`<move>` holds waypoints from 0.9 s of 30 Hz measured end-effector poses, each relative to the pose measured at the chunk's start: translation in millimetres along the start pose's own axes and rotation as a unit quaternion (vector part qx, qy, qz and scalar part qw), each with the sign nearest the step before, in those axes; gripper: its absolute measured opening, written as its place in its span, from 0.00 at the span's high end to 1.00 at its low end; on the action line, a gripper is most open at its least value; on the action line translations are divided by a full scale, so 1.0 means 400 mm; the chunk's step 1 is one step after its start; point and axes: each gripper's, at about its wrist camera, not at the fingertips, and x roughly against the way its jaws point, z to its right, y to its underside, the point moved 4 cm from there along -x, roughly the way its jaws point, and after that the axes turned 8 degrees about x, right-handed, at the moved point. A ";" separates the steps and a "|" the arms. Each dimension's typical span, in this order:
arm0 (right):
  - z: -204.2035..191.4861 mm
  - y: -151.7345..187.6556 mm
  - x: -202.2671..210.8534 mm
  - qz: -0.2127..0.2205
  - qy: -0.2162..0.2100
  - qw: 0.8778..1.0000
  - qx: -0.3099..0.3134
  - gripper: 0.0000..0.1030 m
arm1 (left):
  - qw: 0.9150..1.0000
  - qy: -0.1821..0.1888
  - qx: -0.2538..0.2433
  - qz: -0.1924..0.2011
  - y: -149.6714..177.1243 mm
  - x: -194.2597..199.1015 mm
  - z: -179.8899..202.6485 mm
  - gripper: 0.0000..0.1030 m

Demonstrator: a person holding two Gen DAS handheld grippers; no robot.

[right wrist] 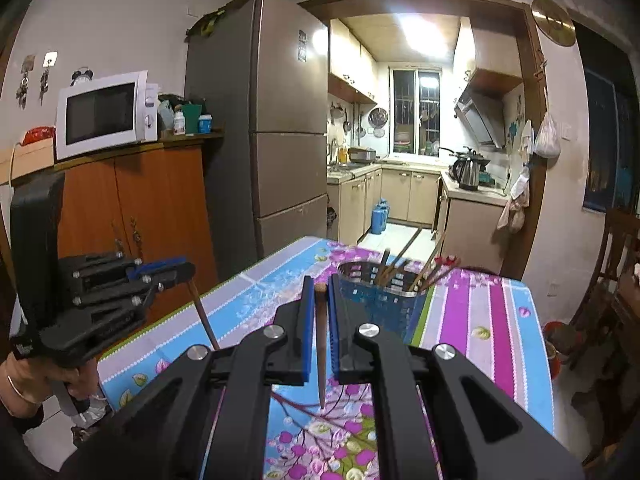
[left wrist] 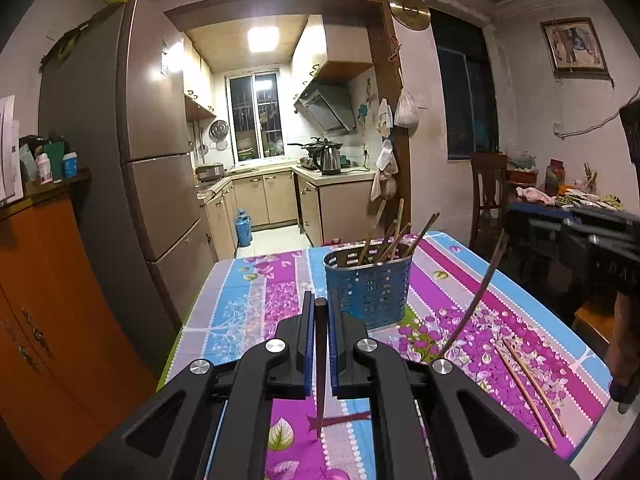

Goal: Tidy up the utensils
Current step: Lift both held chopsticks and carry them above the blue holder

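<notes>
Chopsticks are what this is about, and each gripper has one pinched upright between its blue pads, thin end hanging down. The left gripper (left wrist: 320, 308) clamps a dark chopstick (left wrist: 320, 368) near its blunt top, tip hovering above the floral tablecloth (left wrist: 248, 296). The right gripper (right wrist: 320, 292) holds a paler wooden chopstick (right wrist: 321, 344) the same way.

The target, I'd say, is the blue perforated utensil holder (left wrist: 370, 292), which sits just ahead of the left gripper and slightly to its right, and ahead and right of the right gripper too. Several chopsticks already lean in it, fanning toward its far-right rim.

To do this step well, I'd lift each tool until the hanging tip is clear above the holder's rim before moving forward; from here both tips look lower than the rim, so a straight push would likely knock the holder. One gripper should go at a time, since the two are close side by side. Aim for the near-left part of the opening, away from the leaning sticks, lower the tip inside, then loosen the pads so the stick slides down rather than drops and bounces.

Two loose chopsticks (left wrist: 532, 392) lie on the cloth, well right of the left gripper and closer in than the holder, waiting their turn.
</notes>
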 end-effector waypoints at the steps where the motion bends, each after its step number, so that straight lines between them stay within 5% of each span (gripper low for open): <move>1: 0.008 -0.017 -0.002 0.004 0.000 1.000 -0.002 0.95 | 1.000 0.000 -0.001 0.002 -0.013 -0.004 0.002 0.93; 20: 0.198 -0.359 -0.036 0.059 0.056 0.997 -0.005 0.95 | 0.995 0.059 0.026 0.077 -0.432 -0.153 0.036 0.93; 27: 0.260 -0.436 -0.083 0.073 0.085 0.994 -0.012 0.95 | 0.992 0.093 0.036 0.074 -0.500 -0.266 0.063 0.93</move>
